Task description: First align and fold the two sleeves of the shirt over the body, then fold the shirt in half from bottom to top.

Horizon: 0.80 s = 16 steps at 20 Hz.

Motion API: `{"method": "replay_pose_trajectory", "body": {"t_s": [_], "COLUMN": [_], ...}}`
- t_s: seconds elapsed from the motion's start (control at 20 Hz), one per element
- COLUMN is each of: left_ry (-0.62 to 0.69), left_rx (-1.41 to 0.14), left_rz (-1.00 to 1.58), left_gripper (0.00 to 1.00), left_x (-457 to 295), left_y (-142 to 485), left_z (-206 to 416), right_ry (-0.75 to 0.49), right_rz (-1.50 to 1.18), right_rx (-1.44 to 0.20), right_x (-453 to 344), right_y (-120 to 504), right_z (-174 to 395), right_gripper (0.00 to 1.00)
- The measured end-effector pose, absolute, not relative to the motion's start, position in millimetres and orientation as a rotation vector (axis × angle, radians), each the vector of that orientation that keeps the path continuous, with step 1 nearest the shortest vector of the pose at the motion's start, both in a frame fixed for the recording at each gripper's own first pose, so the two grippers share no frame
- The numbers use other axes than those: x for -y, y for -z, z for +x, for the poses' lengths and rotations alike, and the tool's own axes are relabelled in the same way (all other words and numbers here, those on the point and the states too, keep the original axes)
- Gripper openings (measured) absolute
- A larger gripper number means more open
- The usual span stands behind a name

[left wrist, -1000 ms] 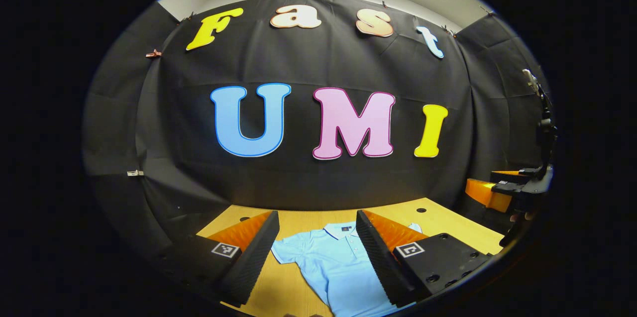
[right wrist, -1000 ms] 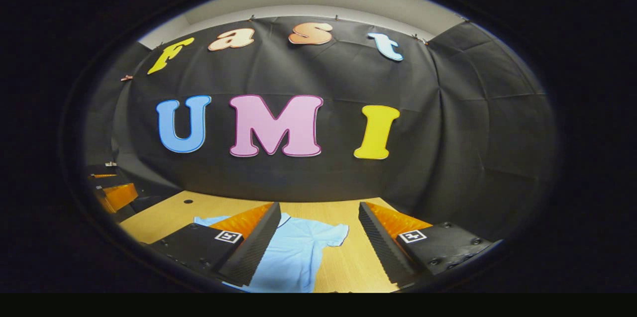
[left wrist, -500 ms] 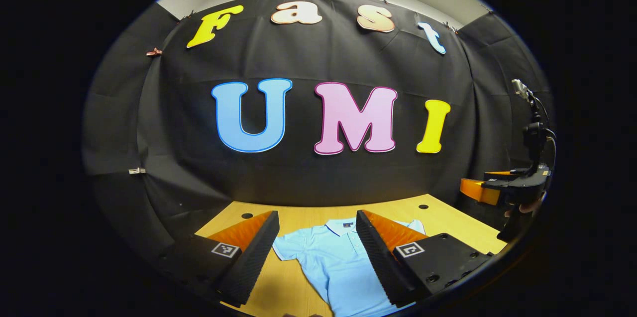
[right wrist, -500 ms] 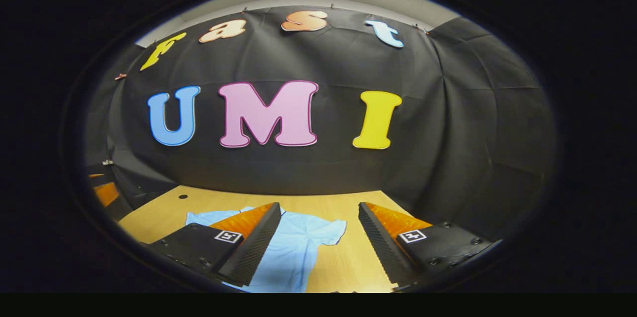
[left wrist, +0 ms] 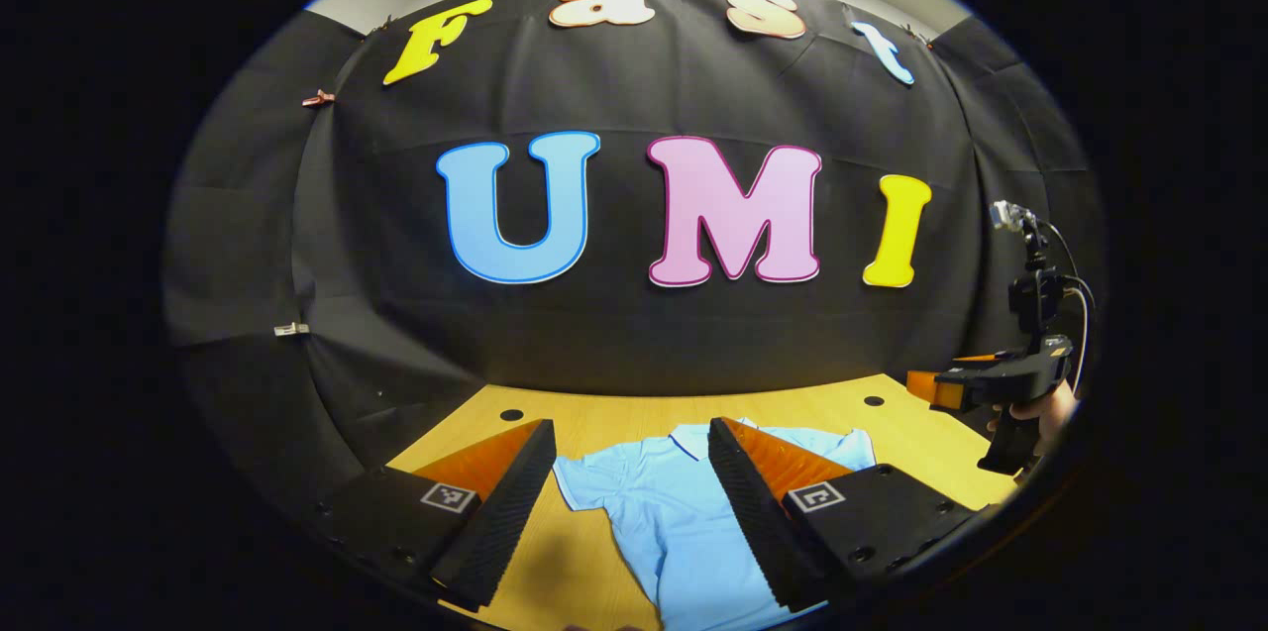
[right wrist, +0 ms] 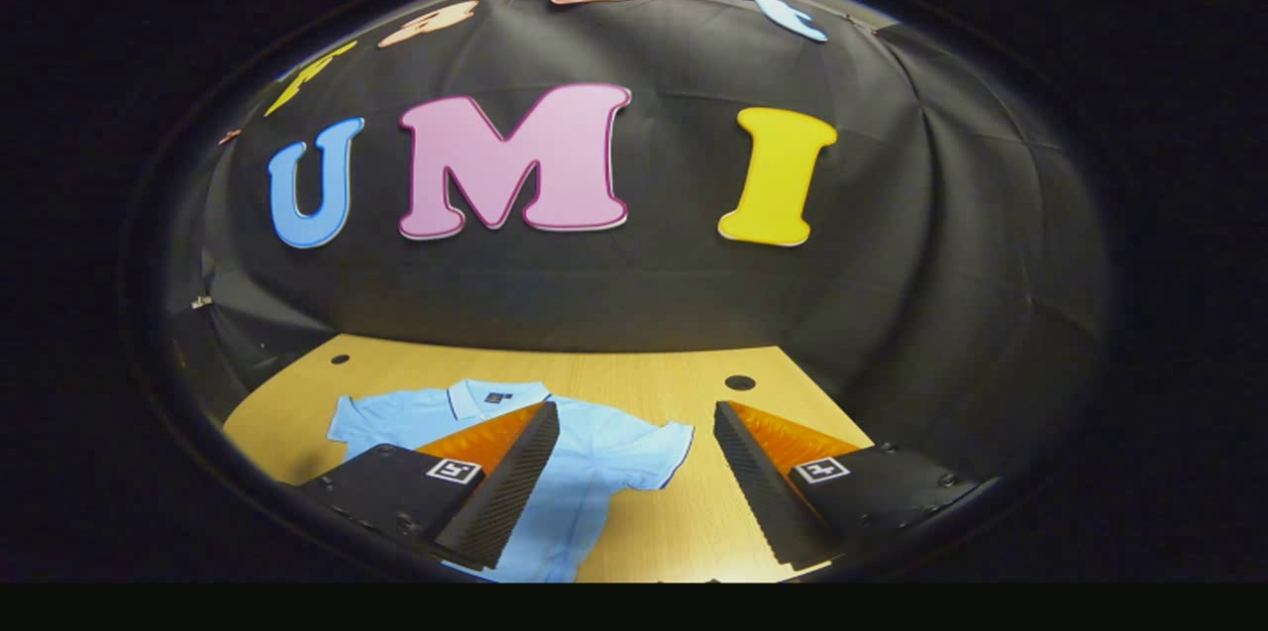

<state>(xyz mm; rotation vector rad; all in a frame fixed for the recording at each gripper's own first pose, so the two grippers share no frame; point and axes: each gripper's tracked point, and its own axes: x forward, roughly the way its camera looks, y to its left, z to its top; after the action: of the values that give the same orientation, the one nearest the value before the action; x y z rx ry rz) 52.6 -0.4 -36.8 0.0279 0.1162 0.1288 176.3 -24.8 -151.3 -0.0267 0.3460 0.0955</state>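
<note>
Shirt (left wrist: pixel 674 512) lay flat on the table (left wrist: pixel 604 413), collar toward the wall. In the left gripper view the left gripper (left wrist: pixel 632 502) was spread wide, holding nothing; the shirt's chest showed in the gap at lower centre. Right gripper (left wrist: pixel 976 385), with a hand (left wrist: pixel 1052 410), sat at the right edge. In the right gripper view the right gripper (right wrist: pixel 636 482) gaped empty, one sleeve (right wrist: pixel 649 448) in the gap. Collar label (right wrist: pixel 492 397) too small to read.
</note>
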Motion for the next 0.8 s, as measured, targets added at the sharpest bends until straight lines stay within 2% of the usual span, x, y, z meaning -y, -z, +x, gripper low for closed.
{"method": "replay_pose_trajectory", "body": {"t_s": [0.25,0.3,0.4,0.55,0.65,0.8], "left_ry": [-0.173,-0.175,-0.187,-0.196,-0.193,-0.197], "left_rx": [-0.167,-0.18,-0.194,-0.236,-0.262,-0.282], "left_rz": [0.021,0.018,0.023,0.029,0.022,0.014], "left_gripper": [0.98,0.98,0.98,0.98,0.98,0.98], "left_x": [1.9,3.9,2.9,1.7,2.2,1.3], "left_y": [60.5,65.1,69.8,85.2,94.0,101.7], "left_z": [74.7,80.0,89.3,106.3,117.6,129.9], "right_ry": [-0.109,-0.108,-0.098,-0.065,-0.053,-0.04], "right_rz": [-0.062,-0.072,-0.059,-0.016,-0.022,0.003], "right_rx": [-0.447,-0.47,-0.513,-0.589,-0.641,-0.678], "right_x": [33.9,35.6,37.9,48.8,55.8,59.4], "right_y": [213.9,229.7,254.1,292.4,321.6,346.9], "right_z": [226.3,239.4,257.4,285.2,303.4,322.8], "right_gripper": [0.98,0.95,0.98,0.95,0.98,0.95]}}
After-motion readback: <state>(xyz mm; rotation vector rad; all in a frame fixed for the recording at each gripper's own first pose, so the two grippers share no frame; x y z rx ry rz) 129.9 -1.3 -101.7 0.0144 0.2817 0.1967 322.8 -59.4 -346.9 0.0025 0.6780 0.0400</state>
